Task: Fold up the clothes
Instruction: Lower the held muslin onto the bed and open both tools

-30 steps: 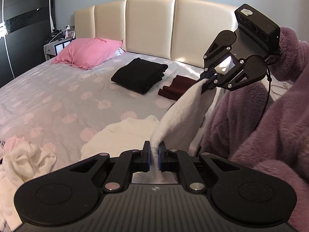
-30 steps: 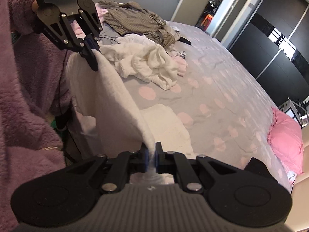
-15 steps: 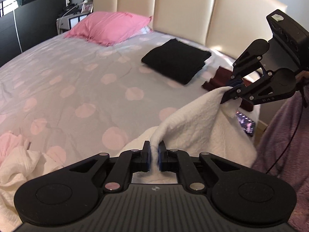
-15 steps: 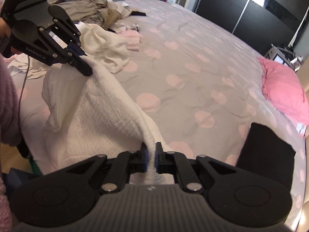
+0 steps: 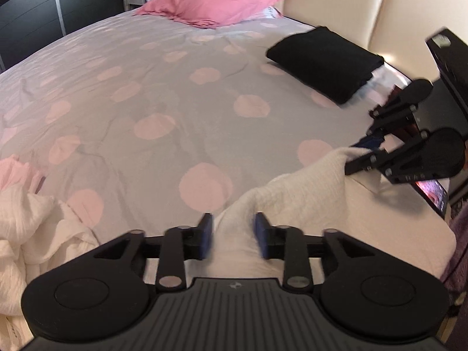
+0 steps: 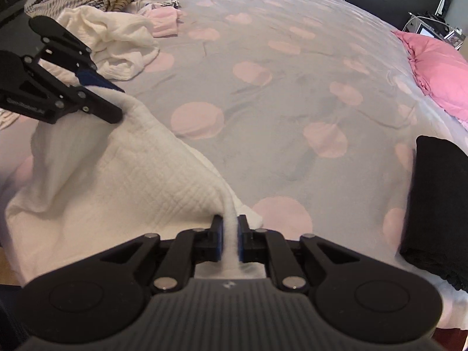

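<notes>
White waffle-textured cloth, the garment [image 6: 111, 181] now being folded, lies at the near edge of the bed [image 5: 175, 93], its far fold laid over the lower layer. The left gripper [image 5: 234, 234] has just been opening: its jaws stand apart, the cloth edge rises between them, and no pad presses it. The right gripper [image 6: 230, 239] has also just begun opening; its blue pads are still close against a thin ridge of the cloth, and whether they still pinch it cannot be told. Judged from this, one fold is being released and the piece still needs smoothing or a further fold. Completed work: a folded black garment [image 5: 324, 58] and a dark red piece [image 5: 395, 93] partly hidden beside it, near the cream headboard [image 5: 336, 0]. Remaining work: a heap of unfolded clothes [image 6: 111, 29], white, pink and striped. No containers are visible; all items rest directly on the spotted cover.
</notes>
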Demonstrator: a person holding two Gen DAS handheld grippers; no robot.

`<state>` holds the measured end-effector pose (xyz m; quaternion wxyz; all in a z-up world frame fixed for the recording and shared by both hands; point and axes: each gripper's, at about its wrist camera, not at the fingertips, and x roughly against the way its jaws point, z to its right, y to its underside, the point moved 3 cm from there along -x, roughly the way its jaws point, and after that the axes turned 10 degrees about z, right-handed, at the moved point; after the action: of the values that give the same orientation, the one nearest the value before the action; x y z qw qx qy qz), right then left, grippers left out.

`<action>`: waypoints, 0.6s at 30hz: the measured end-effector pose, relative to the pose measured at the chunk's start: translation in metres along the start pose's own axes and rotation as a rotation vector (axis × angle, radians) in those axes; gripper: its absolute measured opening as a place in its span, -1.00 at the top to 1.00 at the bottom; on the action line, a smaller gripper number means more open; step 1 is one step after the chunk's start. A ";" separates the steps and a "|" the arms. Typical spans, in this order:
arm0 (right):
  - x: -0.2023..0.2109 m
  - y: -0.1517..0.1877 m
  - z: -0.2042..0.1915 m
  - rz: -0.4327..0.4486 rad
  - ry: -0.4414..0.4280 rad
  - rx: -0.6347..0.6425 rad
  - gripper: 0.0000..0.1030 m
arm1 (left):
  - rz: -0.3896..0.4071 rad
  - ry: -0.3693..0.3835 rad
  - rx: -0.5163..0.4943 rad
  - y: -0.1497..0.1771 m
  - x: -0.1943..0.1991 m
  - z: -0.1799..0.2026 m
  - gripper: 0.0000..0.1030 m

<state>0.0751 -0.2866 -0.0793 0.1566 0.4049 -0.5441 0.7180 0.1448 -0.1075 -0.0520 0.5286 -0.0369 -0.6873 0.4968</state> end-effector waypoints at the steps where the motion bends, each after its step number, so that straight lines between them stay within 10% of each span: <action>1: -0.001 0.001 0.001 0.007 0.017 -0.002 0.53 | 0.014 -0.020 0.021 -0.001 0.003 -0.003 0.03; 10: 0.037 -0.003 0.004 0.203 0.132 -0.146 -0.06 | 0.185 -0.041 0.104 -0.006 0.055 0.004 0.06; 18: 0.085 0.025 -0.037 0.289 0.101 -0.241 0.09 | 0.170 -0.031 0.081 0.030 0.090 0.039 0.49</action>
<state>-0.0097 -0.2801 -0.0345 0.1263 0.2645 -0.6699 0.6821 0.0612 -0.0652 -0.0094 0.4748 -0.0662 -0.6691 0.5679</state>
